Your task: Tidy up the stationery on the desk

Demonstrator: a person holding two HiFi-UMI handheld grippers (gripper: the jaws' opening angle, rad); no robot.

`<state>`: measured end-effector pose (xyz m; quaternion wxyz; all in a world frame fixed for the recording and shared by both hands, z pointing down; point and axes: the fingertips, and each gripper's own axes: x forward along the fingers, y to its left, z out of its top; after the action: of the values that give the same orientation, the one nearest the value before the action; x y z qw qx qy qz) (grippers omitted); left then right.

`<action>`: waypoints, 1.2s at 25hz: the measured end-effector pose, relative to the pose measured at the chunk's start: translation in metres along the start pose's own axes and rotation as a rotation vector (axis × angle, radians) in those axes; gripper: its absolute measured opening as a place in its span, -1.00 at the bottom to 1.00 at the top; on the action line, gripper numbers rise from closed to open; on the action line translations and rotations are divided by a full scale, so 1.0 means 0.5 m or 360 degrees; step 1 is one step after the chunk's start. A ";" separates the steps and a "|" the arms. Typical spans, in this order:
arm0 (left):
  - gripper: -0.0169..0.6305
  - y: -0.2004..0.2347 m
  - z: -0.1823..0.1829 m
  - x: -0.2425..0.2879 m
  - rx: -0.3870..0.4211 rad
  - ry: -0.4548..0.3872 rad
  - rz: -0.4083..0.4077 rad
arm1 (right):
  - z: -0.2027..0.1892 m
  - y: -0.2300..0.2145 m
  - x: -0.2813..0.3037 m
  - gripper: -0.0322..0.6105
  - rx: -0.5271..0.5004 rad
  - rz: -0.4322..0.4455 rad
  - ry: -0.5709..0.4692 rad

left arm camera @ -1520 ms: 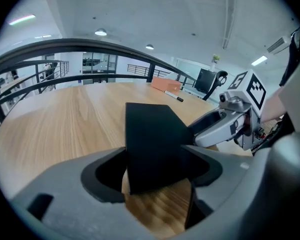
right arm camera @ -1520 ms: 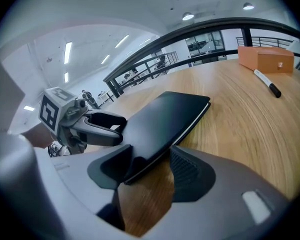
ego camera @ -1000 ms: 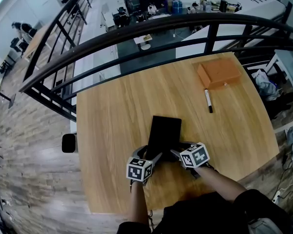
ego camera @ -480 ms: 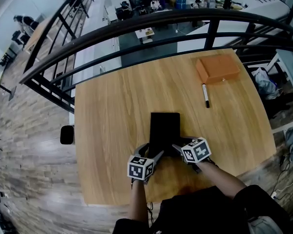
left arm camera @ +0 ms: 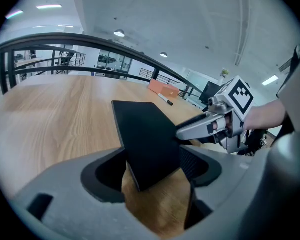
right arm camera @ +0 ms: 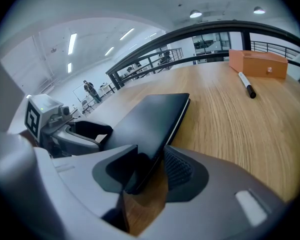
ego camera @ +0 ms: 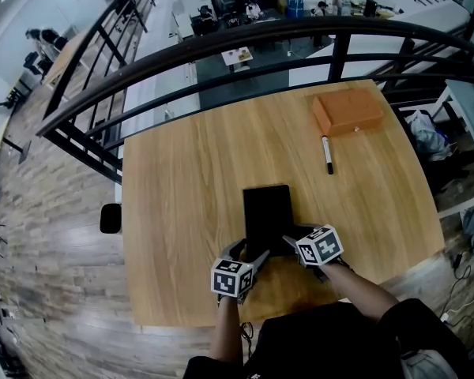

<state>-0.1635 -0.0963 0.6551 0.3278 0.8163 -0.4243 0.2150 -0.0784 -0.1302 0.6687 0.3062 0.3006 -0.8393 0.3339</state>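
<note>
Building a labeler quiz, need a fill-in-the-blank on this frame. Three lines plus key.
1. The left gripper and right gripper both have their jaws shut on the black ___.
2. The box at the desk's far right is ___.
3. Beside that box, outside either gripper's jaws, lies a ___.
Missing words: notebook; orange; marker.

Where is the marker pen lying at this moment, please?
In the head view, the marker pen lies on the far right part of the desk, just on the near side of the orange box and well apart from the black notebook.
</note>
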 end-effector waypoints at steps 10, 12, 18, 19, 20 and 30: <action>0.07 -0.060 -0.028 -0.002 0.0002 0.0013 0.0002 | -0.042 -0.007 -0.042 -0.44 0.0005 -0.0002 -0.0010; 0.07 -0.073 -0.034 0.001 -0.0004 0.0004 0.0004 | -0.053 -0.012 -0.050 -0.44 0.0005 0.0002 -0.0009; 0.07 -0.096 -0.044 -0.001 0.0000 0.0011 0.0003 | -0.067 -0.014 -0.066 -0.44 -0.0009 0.0012 0.0001; 0.07 -0.101 -0.046 -0.001 -0.0001 0.0014 0.0003 | -0.071 -0.014 -0.070 -0.44 -0.0009 0.0013 0.0003; 0.07 -0.106 -0.048 -0.001 -0.0004 0.0014 0.0004 | -0.074 -0.015 -0.074 -0.44 -0.0010 0.0015 0.0004; 0.07 -0.146 -0.075 -0.006 -0.0023 0.0021 -0.0012 | -0.103 -0.017 -0.097 -0.45 -0.0036 0.0025 0.0015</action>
<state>-0.1071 -0.0369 0.6536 0.3373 0.8141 -0.4205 0.2158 -0.0254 -0.0822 0.6676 0.3109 0.2888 -0.8439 0.3281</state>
